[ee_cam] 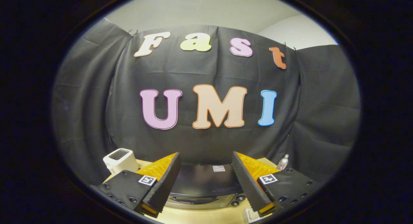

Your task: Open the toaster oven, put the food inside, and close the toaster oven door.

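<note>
Your gripper (206, 182) is held wide apart and grips nothing; its two fingers (166, 182) are spread, each with an orange body and a black ribbed pad on its inner face. Each finger mount carries a small square black-and-white marker tag (147, 180), a coded pattern and not readable writing.

Between the fingers and just ahead of them sits the toaster oven (203, 185), black on top with a silver front. You look down on its top panel, where a small white sticker (218, 168) lies near the back edge; its print is too small to read. The door looks shut, with a dark handle (193, 200) running across the upper front. Two dark knobs (238, 199) sit at the right end of the front, close to your right finger.

The oven stands on a light wooden table (206, 216). To the left of your left finger, near the table's back corner, stands a white slot toaster (120, 160), its slots facing up. To the right, beyond your right finger, a small white bottle (283, 162) with a label you cannot read stands at the table's far edge. A whitish object (251, 215) lies on the table beside your right fingertip; you cannot tell what it is.
</note>
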Motion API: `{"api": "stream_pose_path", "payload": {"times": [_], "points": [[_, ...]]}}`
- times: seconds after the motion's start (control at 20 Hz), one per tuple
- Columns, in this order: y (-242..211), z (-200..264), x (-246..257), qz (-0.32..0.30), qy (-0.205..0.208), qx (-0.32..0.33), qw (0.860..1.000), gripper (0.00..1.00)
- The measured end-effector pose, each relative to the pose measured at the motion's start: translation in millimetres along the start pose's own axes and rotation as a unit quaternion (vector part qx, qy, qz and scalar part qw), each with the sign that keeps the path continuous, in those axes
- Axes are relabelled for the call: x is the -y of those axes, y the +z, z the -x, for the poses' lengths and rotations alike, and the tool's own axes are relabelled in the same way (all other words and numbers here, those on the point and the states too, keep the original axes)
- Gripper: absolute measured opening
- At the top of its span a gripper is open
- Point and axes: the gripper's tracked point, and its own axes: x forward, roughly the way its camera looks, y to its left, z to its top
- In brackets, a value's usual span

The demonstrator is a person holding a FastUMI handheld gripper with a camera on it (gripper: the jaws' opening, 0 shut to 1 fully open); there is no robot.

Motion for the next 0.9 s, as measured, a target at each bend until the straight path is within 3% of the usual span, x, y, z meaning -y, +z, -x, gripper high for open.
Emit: {"api": "stream_pose_path", "payload": {"times": [0.3, 0.9], "points": [[-29.7, -4.5, -15.5, 0.003, -0.001, -0.012, 1.000, 1.00], [-154.6, -41.2, -51.1, 0.026, 0.033, -0.079, 0.996, 1.00]]}}
